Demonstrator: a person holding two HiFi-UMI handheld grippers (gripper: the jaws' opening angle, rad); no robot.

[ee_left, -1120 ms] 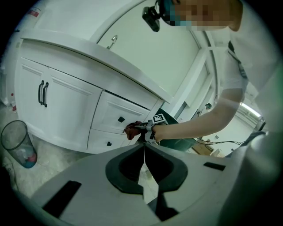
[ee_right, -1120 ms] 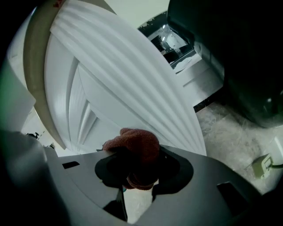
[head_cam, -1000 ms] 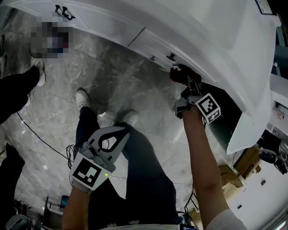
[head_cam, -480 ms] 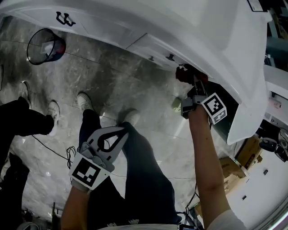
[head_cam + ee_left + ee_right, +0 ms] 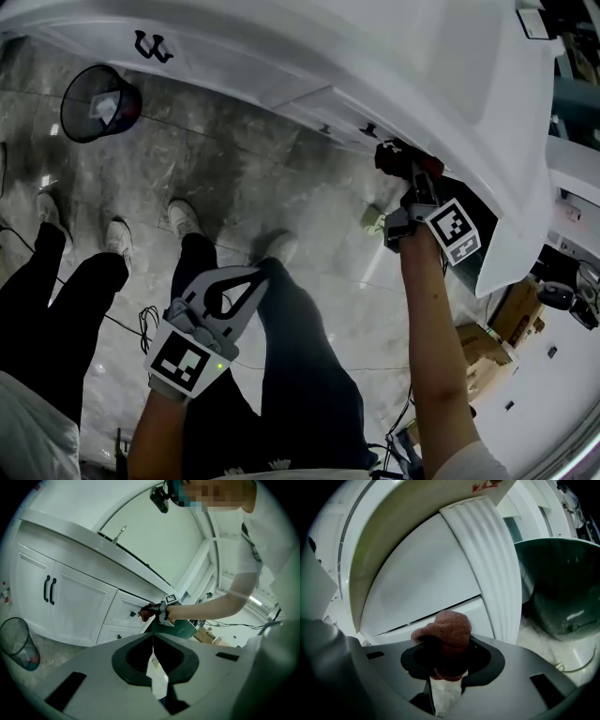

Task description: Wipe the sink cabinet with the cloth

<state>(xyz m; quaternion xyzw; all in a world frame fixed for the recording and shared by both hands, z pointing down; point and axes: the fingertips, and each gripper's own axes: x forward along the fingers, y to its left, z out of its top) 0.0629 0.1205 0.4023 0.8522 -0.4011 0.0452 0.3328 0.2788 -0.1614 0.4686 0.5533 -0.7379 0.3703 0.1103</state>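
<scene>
Your right tongs (image 5: 445,662) grip the cloth (image 5: 449,632) at 2 o'clock, by the cabinet (image 5: 419,590) drawer front; press it flat and sweep in even strokes. Left tongs (image 5: 152,652), closed and empty, hang at 8 o'clock.

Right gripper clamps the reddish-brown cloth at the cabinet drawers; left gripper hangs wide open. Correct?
No: the left gripper is shut and empty, per the left gripper view. The right gripper does clamp the reddish-brown cloth at the cabinet drawers.
</scene>
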